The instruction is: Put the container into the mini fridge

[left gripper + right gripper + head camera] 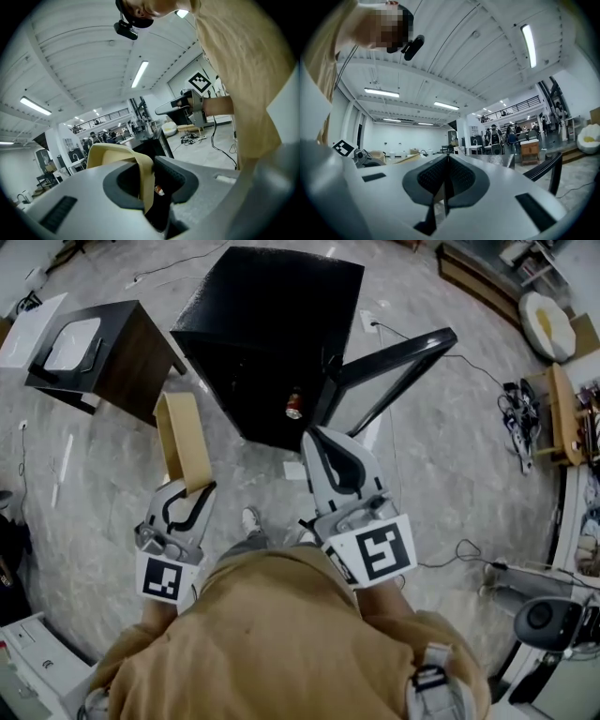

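Grey, marbled stone floor (103, 474) fills the head view, with loose cables (441, 559) trailing across it at the right. A boxy black mini fridge (272, 324) stands ahead with its door (394, 357) swung wide to the right, and a small red can (294, 407) shows inside. To its left stands a dark wood side table (127, 357) with a white tray (73, 343) on top. The left tool (190, 493), grey with black pads, points forward and is clamped on one wall of the container (183, 442), a tan, smooth, open rectangular box. The box juts out beyond the jaws, in the air short of the fridge and left of its opening. The right tool (323, 439) reaches toward the fridge's lower edge with its jaws together and nothing between them. Tan sleeves (281, 634) lead back from both arms. The left gripper view, tilted upward, shows a white ribbed ceiling (84, 51) with strip lights (139, 74). The ridged pads pinch the thin tan wall edge-on, and the rest of the box curves away to the left, with the fridge's dark interior and the can behind. The right gripper view shows the same hall ceiling. Its textured black pads meet along a narrow seam, and the black door edge crosses at the right.
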A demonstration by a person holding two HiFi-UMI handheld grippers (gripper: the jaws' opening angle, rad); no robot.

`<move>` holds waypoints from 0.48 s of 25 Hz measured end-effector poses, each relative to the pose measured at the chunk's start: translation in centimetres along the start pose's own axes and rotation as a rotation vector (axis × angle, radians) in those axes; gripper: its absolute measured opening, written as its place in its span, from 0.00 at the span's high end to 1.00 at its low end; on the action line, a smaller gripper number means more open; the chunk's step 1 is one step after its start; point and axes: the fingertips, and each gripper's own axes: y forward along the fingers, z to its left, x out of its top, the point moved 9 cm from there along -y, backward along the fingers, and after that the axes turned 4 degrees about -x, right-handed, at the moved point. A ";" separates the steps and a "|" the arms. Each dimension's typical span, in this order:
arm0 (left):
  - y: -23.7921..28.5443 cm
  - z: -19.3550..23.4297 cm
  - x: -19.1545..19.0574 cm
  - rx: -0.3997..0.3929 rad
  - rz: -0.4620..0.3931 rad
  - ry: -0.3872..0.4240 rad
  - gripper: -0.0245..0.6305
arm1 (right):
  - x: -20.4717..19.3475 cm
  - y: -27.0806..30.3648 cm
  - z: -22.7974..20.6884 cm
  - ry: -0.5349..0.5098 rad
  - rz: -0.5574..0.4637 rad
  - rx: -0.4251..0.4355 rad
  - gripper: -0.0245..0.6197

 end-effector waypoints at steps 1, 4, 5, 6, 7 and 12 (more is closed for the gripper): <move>0.2 0.8 -0.6 -0.015 -0.001 0.001 0.85 | -0.1 0.7 0.3 0.001 0.004 -0.011 0.96; 0.8 2.7 -2.3 -0.058 -0.011 -0.001 0.85 | -0.2 2.6 1.5 0.022 -0.003 -0.053 0.96; 1.0 3.2 -3.0 -0.075 -0.012 -0.004 0.85 | -0.2 3.1 1.9 0.026 -0.003 -0.070 0.96; 1.3 3.7 -3.6 -0.094 -0.008 -0.008 0.85 | -0.4 3.5 2.1 0.023 0.005 -0.085 0.96; 1.6 4.0 -4.1 -0.114 -0.004 -0.012 0.85 | -0.5 3.7 2.3 0.021 0.013 -0.101 0.96; 3.5 5.1 -6.6 -0.185 -0.034 -0.009 0.85 | -0.8 4.6 2.8 0.018 0.012 -0.164 0.96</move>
